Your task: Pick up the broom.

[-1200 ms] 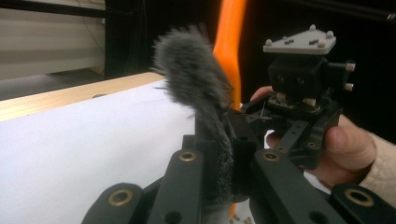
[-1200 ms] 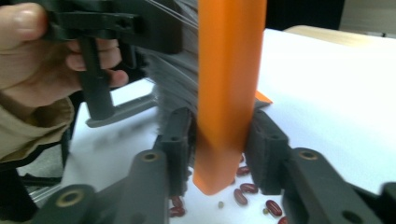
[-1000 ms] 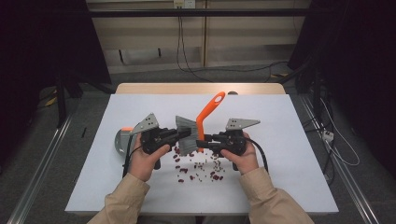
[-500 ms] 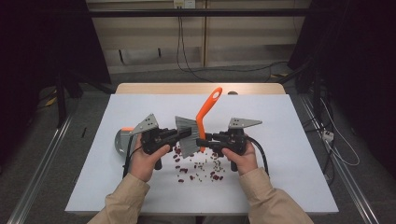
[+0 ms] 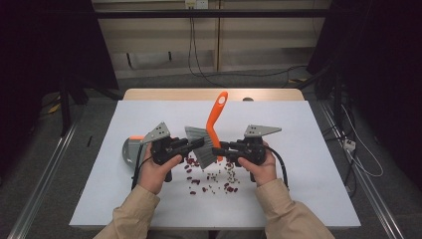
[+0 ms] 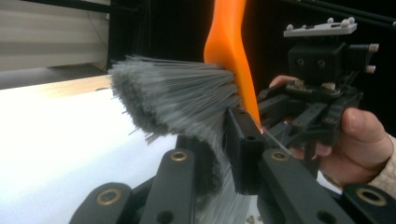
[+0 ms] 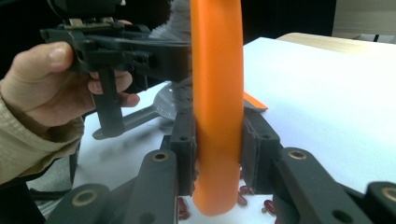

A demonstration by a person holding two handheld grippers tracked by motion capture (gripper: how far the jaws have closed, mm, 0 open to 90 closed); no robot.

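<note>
A hand brush with an orange handle (image 5: 217,112) and grey bristles (image 5: 198,142) stands tilted over the table's middle, held from both sides. My left gripper (image 5: 201,143) pinches the bristles (image 6: 173,98). Its jaws have just been opening slightly, and the bristles still sit pressed between the pads in the left gripper view, where the gripper (image 6: 219,144) rises from below. My right gripper (image 5: 216,149) is shut on the lower handle (image 7: 217,93), which its jaws (image 7: 217,140) clamp from both sides. Several dark red beans (image 5: 211,181) lie scattered under the brush.
A grey dustpan (image 5: 130,149) with an orange edge lies flat at the left, behind my left hand; its pan (image 7: 163,105) also shows in the right gripper view. The white table top (image 5: 308,149) runs out to the right and back. Cables trail on the floor behind.
The top of the orange handle has leaned a little to the left. Both hands have stayed where they were.
</note>
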